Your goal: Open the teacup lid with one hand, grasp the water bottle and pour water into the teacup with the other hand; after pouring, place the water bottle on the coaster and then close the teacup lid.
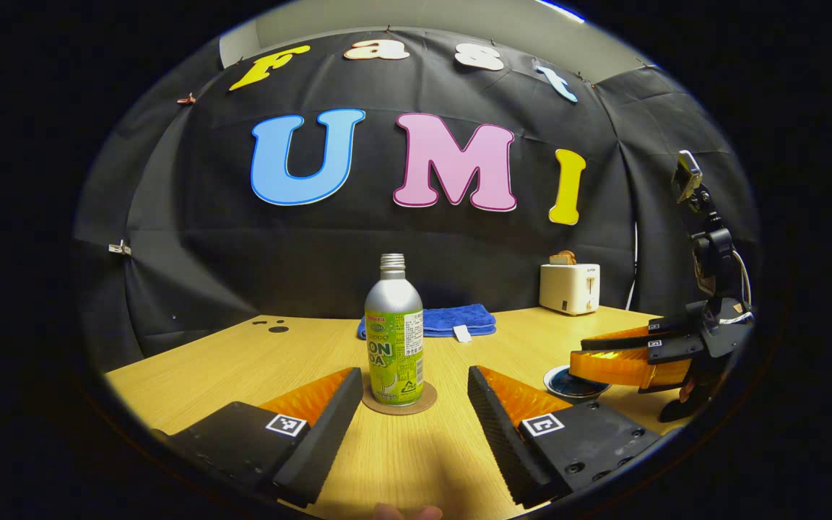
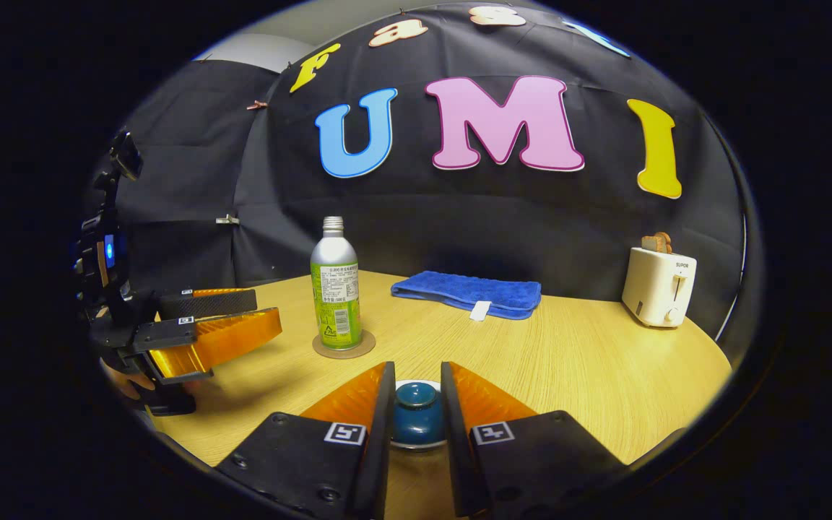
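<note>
A silver bottle with a green label (image 1: 393, 339) stands upright and capless on a round brown coaster (image 1: 398, 406) in the middle of the table. In the left gripper view my left gripper (image 1: 414, 372) is open, its fingers on either side of the bottle and a little nearer than it, not touching. The right gripper view shows the bottle (image 2: 335, 289) and coaster (image 2: 344, 350) at left, with the left gripper (image 2: 221, 325) beside them. My right gripper (image 2: 417, 368) is shut on the blue knob of the teacup lid (image 2: 417, 408). From the left, the right gripper (image 1: 576, 352) sits over the teacup (image 1: 575, 386).
A folded blue towel (image 2: 470, 292) lies at the back of the wooden table (image 2: 589, 361). A white toaster (image 2: 658, 287) with toast in it stands at the back right. A hand holds the left gripper near the table's left edge.
</note>
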`<state>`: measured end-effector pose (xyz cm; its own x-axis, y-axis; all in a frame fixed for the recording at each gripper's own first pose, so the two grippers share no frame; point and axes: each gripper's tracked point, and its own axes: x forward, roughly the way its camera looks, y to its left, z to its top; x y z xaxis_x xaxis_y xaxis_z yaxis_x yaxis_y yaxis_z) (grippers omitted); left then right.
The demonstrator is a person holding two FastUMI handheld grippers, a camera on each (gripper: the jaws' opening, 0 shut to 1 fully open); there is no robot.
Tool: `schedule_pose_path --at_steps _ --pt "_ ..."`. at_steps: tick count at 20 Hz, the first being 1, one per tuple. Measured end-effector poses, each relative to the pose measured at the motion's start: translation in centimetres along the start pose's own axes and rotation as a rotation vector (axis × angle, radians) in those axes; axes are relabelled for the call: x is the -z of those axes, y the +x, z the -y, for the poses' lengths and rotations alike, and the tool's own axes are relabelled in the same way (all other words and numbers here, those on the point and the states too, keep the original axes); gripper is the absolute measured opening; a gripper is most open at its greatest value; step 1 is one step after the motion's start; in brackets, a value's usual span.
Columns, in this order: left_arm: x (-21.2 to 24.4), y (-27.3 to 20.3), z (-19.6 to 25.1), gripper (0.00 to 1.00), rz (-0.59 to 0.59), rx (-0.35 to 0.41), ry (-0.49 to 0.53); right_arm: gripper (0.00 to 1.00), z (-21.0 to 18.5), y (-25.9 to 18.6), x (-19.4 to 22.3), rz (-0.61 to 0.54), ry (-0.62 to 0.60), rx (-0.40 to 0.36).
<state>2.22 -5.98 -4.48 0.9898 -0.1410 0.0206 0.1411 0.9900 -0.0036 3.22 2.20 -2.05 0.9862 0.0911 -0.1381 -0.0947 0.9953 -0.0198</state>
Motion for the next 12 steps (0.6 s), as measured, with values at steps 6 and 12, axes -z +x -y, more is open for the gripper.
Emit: schedule_pose_path --at_steps 6,12 --pt "0.0 0.0 -0.5 0.93 -0.001 -0.03 0.001 0.61 1.0 -2.8 -1.7 0.136 0.023 0.047" --pt "0.0 -0.4 -0.6 0.93 -0.002 -0.044 0.0 0.85 1.9 -3.7 -1.5 0.141 0.025 0.083"
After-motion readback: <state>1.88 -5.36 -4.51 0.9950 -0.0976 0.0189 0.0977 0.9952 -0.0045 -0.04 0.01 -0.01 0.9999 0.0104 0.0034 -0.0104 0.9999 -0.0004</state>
